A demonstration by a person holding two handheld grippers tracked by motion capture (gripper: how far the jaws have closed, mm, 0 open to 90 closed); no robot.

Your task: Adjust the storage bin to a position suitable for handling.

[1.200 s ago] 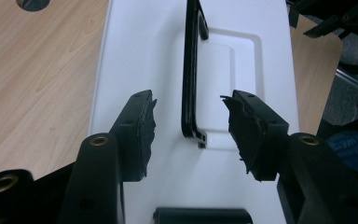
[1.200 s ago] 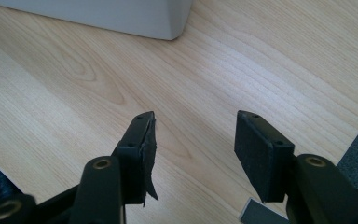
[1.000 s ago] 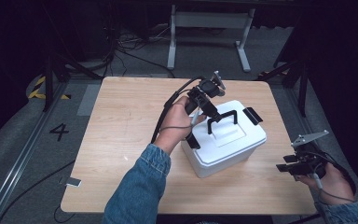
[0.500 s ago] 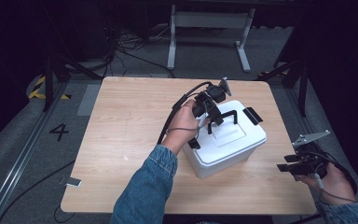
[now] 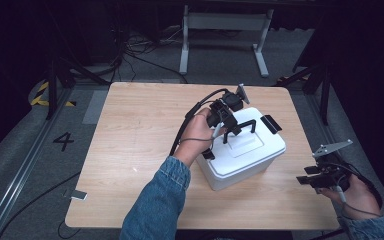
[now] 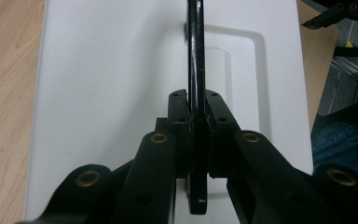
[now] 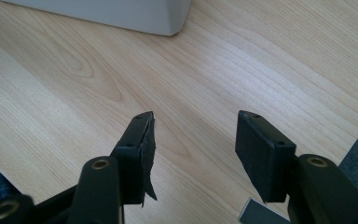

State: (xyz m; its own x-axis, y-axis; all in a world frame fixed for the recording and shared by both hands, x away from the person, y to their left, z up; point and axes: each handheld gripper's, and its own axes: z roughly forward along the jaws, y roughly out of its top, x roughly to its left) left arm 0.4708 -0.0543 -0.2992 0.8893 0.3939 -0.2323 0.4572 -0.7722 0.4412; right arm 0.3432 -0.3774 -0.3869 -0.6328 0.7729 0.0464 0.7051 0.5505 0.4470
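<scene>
The left tongs (image 6: 196,122), jaws having just closed, clamp the black handle (image 6: 195,56) standing upright over the lid of a white box (image 5: 245,155) directly beneath them on the desk (image 5: 130,150). The right tongs (image 7: 193,140) hover over bare wood off the box's corner, jaws spread wide and gripping nothing.

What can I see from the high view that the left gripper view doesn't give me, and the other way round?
The high view takes in the whole wooden table, the right gripper held open near its right edge, and the floor around.

The left gripper view gives the close-up: the left gripper with its pads clamped on the black handle, with nothing else between them.

Both show the white box with its recessed lid, the handle and the table's wood.
</scene>
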